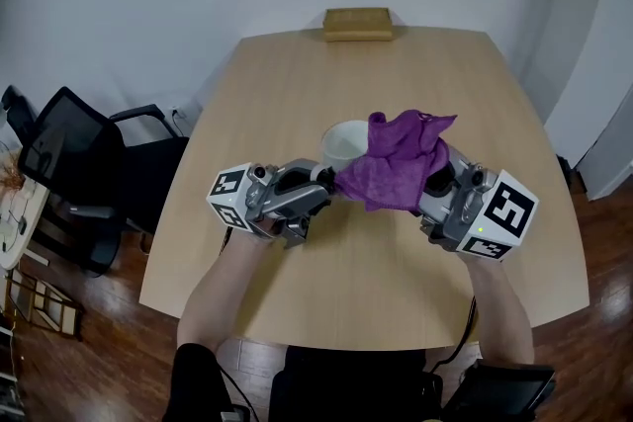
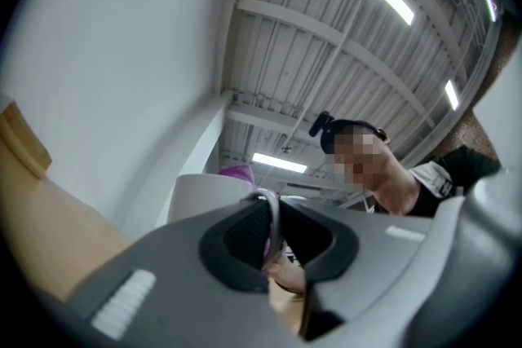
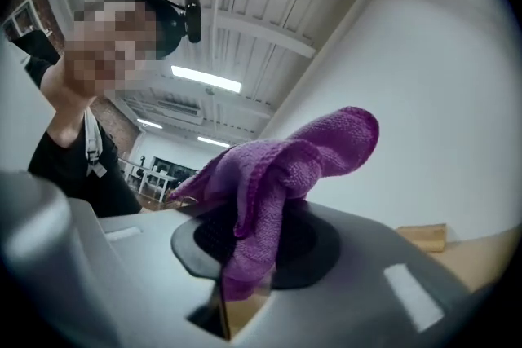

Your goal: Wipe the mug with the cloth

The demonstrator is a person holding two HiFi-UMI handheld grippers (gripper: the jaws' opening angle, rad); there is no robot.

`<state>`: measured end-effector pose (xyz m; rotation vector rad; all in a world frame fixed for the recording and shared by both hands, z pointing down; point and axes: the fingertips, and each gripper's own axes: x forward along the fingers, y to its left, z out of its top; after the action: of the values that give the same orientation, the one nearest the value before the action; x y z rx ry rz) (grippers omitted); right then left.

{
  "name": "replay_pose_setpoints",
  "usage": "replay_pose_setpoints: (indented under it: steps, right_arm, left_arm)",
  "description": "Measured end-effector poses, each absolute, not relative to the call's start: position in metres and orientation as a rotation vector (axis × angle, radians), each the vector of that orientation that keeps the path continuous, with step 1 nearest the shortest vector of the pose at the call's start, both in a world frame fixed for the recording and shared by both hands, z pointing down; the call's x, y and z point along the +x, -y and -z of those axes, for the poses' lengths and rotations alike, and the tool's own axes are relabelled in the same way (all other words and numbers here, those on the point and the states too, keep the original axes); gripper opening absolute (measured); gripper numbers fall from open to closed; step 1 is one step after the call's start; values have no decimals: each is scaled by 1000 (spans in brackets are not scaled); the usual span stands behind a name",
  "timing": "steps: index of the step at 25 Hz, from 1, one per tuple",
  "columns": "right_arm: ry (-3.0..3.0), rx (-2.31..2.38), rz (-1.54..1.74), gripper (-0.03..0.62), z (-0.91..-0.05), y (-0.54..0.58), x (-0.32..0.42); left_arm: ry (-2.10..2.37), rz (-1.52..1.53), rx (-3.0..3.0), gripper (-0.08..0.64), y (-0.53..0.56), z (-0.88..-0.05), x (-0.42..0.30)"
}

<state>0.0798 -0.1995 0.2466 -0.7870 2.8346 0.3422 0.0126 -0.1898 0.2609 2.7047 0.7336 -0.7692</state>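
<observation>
A white mug is held above the middle of the wooden table, tipped so its mouth faces up and back. My left gripper is shut on the mug's handle, a thin white loop pinched between the dark pads; the mug body rises behind the jaws. A purple cloth is draped over the mug's right side. My right gripper is shut on the cloth, which bunches up out of the jaws. A corner of the cloth shows over the mug's rim.
A tan box lies at the table's far edge. A black office chair stands left of the table on the wood floor. The person holding the grippers shows in both gripper views, under a ceiling with strip lights.
</observation>
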Motion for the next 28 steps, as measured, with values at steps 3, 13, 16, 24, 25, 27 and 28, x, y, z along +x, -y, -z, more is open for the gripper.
replay_pose_setpoints:
  steps: [3, 13, 16, 24, 25, 27, 28]
  right_arm:
    - [-3005, -728, -302, 78, -284, 202, 52]
    - [-2756, -757, -279, 80, -231, 198, 101]
    - [-2637, -722, -384, 80, -206, 183, 103]
    - [-2767, -645, -314, 78, -230, 191, 90]
    - [-2795, -625, -301, 78, -237, 190, 80]
    - [-2872, -584, -266, 80, -258, 190, 64]
    - [-2922, -571, -249, 78, -270, 191, 58]
  left_arm:
    - [-709, 829, 2711, 60, 200, -259, -10]
    - [-832, 866, 2690, 61, 191, -252, -23]
    - [-894, 801, 2696, 61, 179, -258, -16]
    - [-925, 828, 2683, 61, 175, -251, -2]
    - [-922, 853, 2678, 61, 176, -251, -10]
    - [-902, 903, 2678, 61, 180, -250, -25]
    - [-887, 920, 2684, 61, 183, -250, -30]
